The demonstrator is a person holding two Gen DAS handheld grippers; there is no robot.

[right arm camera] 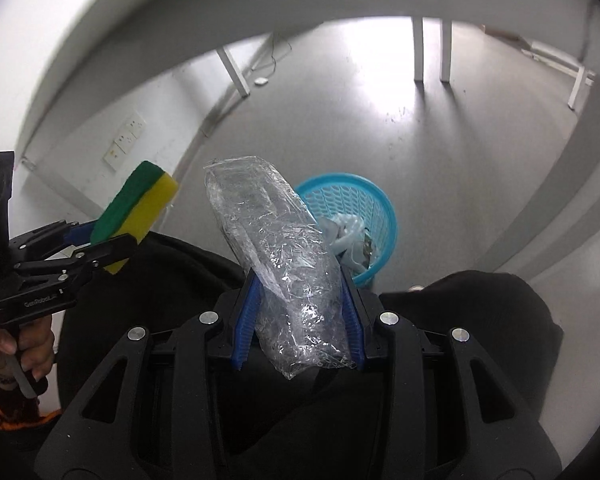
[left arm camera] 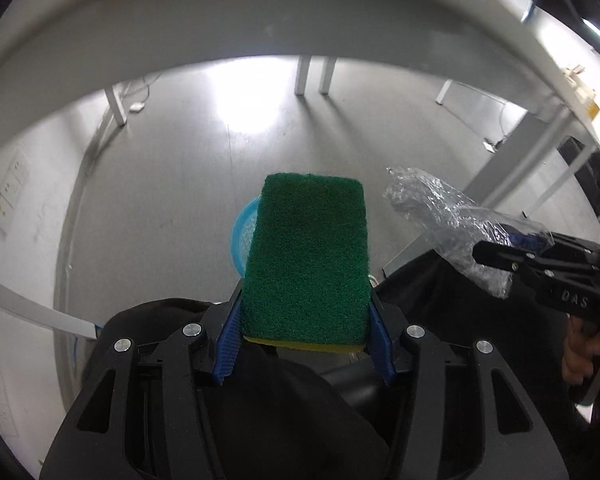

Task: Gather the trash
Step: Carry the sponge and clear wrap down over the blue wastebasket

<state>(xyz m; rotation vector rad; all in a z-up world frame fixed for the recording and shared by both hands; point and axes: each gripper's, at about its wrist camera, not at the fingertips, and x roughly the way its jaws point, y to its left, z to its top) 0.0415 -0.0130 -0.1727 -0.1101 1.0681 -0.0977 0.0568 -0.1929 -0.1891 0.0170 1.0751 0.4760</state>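
Observation:
My left gripper (left arm camera: 305, 312) is shut on a green and yellow sponge (left arm camera: 308, 256), held in the air above the floor. It also shows at the left of the right wrist view (right arm camera: 138, 210). My right gripper (right arm camera: 300, 304) is shut on a crumpled clear plastic wrapper (right arm camera: 276, 256), which also shows at the right of the left wrist view (left arm camera: 448, 220). A blue mesh trash basket (right arm camera: 380, 200) stands on the floor below, just beyond the wrapper, with crumpled trash (right arm camera: 350, 236) inside. In the left wrist view the basket (left arm camera: 244, 228) is mostly hidden behind the sponge.
A white table edge (left arm camera: 260, 12) arches overhead. White table legs (right arm camera: 418, 48) stand on the grey floor. A wall with sockets (right arm camera: 126, 140) is to the left. The person's dark-clothed legs (right arm camera: 480, 304) are below the grippers.

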